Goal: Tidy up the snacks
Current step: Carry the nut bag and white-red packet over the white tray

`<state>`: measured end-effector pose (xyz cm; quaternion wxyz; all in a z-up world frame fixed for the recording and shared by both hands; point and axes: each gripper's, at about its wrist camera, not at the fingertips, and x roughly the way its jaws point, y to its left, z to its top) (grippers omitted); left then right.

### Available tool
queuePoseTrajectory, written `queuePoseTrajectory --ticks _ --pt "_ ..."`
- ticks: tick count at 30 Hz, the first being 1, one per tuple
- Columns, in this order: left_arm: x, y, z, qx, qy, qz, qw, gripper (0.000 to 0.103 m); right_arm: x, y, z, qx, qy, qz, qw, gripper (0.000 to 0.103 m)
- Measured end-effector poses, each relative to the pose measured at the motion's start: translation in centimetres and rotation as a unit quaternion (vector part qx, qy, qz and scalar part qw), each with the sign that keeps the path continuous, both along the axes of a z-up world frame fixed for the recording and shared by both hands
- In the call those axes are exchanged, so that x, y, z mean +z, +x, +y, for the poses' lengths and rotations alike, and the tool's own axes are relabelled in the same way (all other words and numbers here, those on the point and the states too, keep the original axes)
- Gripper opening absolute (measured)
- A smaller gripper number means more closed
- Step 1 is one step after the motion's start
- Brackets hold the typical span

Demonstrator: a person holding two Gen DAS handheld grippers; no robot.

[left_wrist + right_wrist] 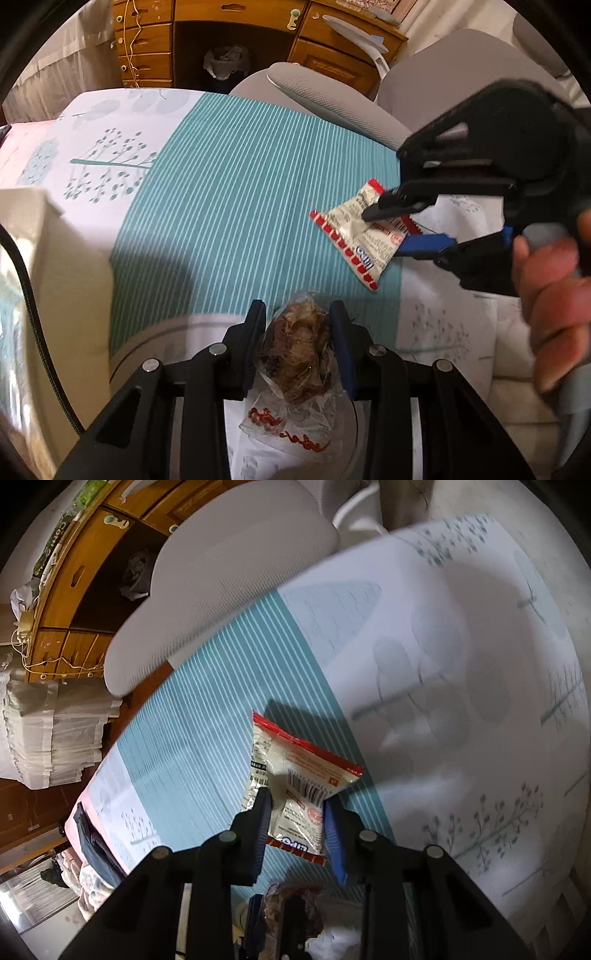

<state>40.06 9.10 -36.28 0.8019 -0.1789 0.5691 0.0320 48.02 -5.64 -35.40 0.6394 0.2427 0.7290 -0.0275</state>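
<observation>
A clear plastic bag of brown snack with red writing sits between the fingers of my left gripper, which is shut on it just above the cloth. A white snack packet with red edges is pinched at its lower half by my right gripper, shut on it. In the left wrist view the same packet hangs tilted from the right gripper, a person's hand behind it. The brown bag shows at the bottom of the right wrist view.
The table is covered by a cloth with teal stripes and white leaf-print panels. A cream box stands at the left edge. A grey chair and a wooden desk with drawers lie beyond the table. White bags are stacked on the floor.
</observation>
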Motion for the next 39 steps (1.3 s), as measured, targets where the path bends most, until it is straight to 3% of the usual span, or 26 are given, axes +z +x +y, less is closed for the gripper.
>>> queuePoseTrajectory --ticks 12,19,30,39 --pt "4.9 -8.0 -2.6 -0.044 0.023 0.004 0.9988 0.034 2.6 -8.8 -3.2 -0.025 0.03 0.011 0.999 0.028" --pt "7.6 -14.6 -3.7 -0.06 0.026 -0.006 0.9979 0.034 5.1 -14.4 -5.2 -0.026 0.024 -0.017 0.999 0.028" --pt "10.8 -23.7 -3.3 -0.074 0.021 -0.052 0.9957 0.034 9.3 -21.4 -6.1 0.009 0.051 -0.116 0.992 0.028" --pt "12.2 -28.9 0.3 -0.047 0.015 -0.075 0.9959 0.034 12.3 -26.0 -3.5 0.068 0.087 -0.211 0.971 0.028"
